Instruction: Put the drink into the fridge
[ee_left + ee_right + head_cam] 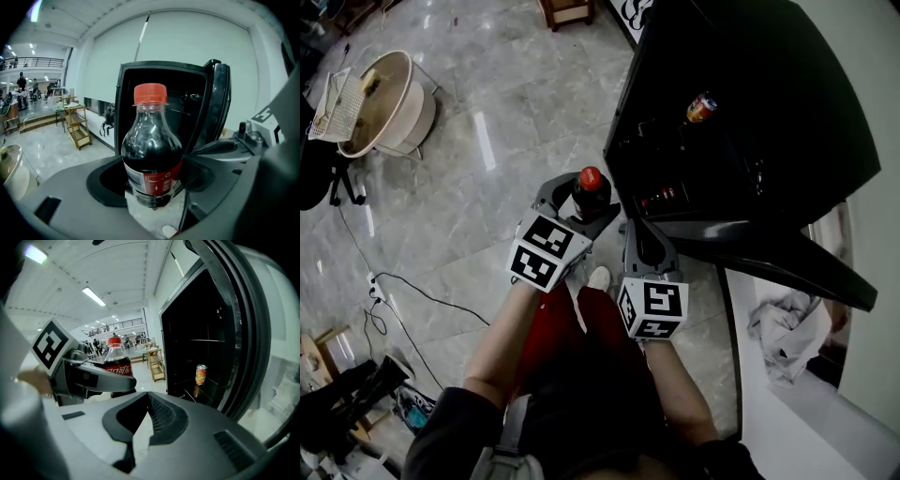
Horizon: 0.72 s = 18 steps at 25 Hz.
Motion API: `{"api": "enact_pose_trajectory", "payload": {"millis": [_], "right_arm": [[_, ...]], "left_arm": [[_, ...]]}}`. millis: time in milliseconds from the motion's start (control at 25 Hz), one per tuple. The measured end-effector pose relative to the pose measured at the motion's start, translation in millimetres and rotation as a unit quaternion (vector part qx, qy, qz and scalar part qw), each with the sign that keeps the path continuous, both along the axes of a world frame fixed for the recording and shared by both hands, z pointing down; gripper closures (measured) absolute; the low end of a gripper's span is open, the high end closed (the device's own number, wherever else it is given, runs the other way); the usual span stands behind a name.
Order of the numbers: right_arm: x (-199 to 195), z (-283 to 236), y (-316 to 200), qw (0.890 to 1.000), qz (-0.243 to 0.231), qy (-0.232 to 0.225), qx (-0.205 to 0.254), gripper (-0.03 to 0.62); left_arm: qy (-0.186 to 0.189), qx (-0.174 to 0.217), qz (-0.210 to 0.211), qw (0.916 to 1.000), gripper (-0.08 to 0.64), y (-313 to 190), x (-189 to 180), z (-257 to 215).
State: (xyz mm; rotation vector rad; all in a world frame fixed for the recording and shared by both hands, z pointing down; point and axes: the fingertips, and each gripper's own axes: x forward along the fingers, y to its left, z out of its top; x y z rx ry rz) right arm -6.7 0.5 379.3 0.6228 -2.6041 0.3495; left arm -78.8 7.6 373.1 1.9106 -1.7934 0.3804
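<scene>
The fridge (769, 103) stands open with its door (787, 258) swung wide, so I judge that only the placing is left. The cola bottle (152, 154) is outside it, upright and pinched low on its body by the left gripper (578, 204). In the head view, the opening lies at the bottle's 1 o'clock. The right gripper (147, 397) is pressed together and empty. A can (201, 374) sits on a shelf inside.

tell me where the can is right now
The can stands on a shelf inside the open fridge, upper right in the head view, beyond the bottle in the left gripper.
</scene>
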Motion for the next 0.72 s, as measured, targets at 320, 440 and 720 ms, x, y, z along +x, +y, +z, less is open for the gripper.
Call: {"api": "enact_pose_trajectory", "payload": {"millis": [320, 440, 720], "right_arm": [[-20, 43, -20, 0.995, 0.092, 0.027, -0.022, 0.574], [-21, 61, -28, 0.988, 0.146, 0.033, -0.035, 0.574], [-21, 96, -57, 0.966, 0.253, 0.042, -0.045, 0.574]], "left_arm": [[0.009, 0.006, 0.111, 0.9938, 0.242, -68, -10, 38], [0.013, 0.001, 0.158, 0.9873, 0.242, -89, -9, 53], [-0.023, 0.012, 0.244, 0.9694, 0.242, -127, -9, 84]]}}
